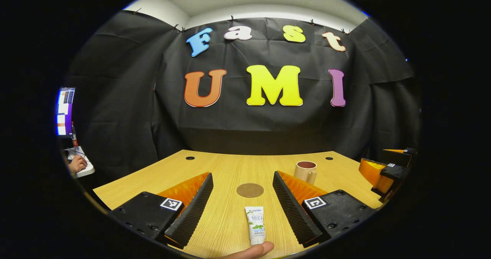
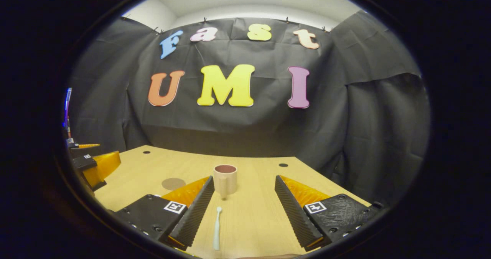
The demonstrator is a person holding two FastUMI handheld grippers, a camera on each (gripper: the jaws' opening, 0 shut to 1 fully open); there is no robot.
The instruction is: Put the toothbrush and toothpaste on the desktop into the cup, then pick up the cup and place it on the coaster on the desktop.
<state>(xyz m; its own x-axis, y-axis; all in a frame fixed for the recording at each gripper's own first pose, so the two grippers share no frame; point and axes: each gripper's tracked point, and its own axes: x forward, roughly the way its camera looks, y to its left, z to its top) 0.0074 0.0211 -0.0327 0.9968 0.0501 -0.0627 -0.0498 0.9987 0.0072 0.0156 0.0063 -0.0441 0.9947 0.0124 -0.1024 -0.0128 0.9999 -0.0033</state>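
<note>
Toothpaste: the toothpaste (image 1: 256, 225) is lying flat on the desktop (image 1: 226, 170) between the left gripper's (image 1: 241, 209) two fingers, touching neither, with a fingertip (image 1: 251, 250) resting at its near end.
Left gripper: it is hovering over the desktop with its jaws standing wide apart and gripping nothing.
Coaster: the coaster (image 1: 250, 190) is sitting just ahead of the toothpaste, centred beyond the left gripper's fingers; in the right gripper view it is lying (image 2: 173, 183) ahead and to the left.
Toothbrush: the toothbrush (image 2: 217, 227) is lying flat between the right gripper's (image 2: 241, 209) fingers, nearer its left finger, pointing forward toward the cup.
Right gripper: it is standing fully open and holding nothing; in the left gripper view it is showing (image 1: 383, 172) far off to the right.
Cup: the cup (image 2: 225, 179) is standing upright just ahead of the toothbrush, beyond the right gripper's left finger; from the left gripper it is sitting (image 1: 305, 171) ahead and right, behind its right finger.
Person: a hand (image 1: 77, 164) is resting at a desk far to the left gripper's left.
</note>
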